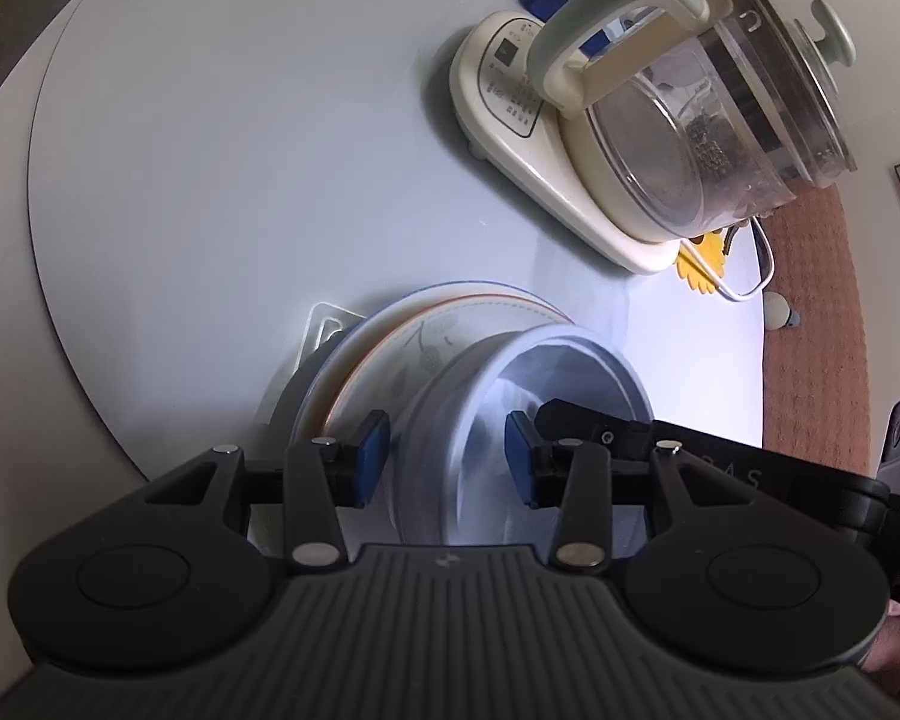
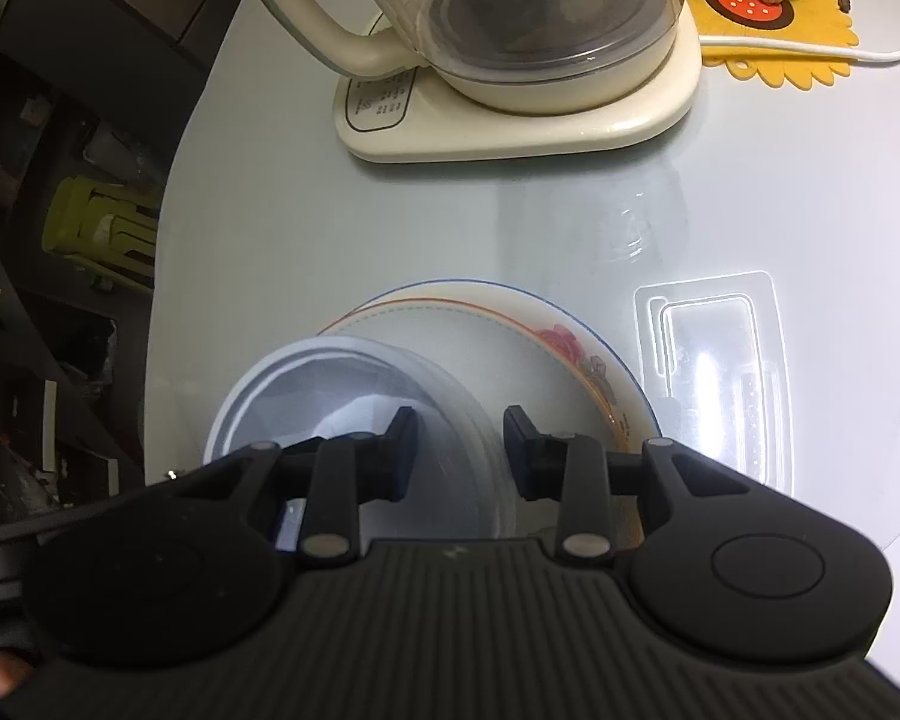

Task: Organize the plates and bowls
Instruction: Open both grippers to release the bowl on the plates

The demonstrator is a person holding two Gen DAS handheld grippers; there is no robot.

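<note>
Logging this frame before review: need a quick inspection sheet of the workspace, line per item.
Surface: round pale glossy table, glare at its right.
Job's things: pale blue-white bowl over flower-patterned plate, itself on a blue-rimmed plate.
Clutter: clear glass kettle on cream base; yellow flower-shaped mat; clear plastic blister tray.
Grippers: left gripper and right gripper each straddle a bowl wall, jaws apart; pad contact cannot be told.
Cables: white cord looped across the mat.
Surroundings: dark shelving with a green object beside the table.
</note>
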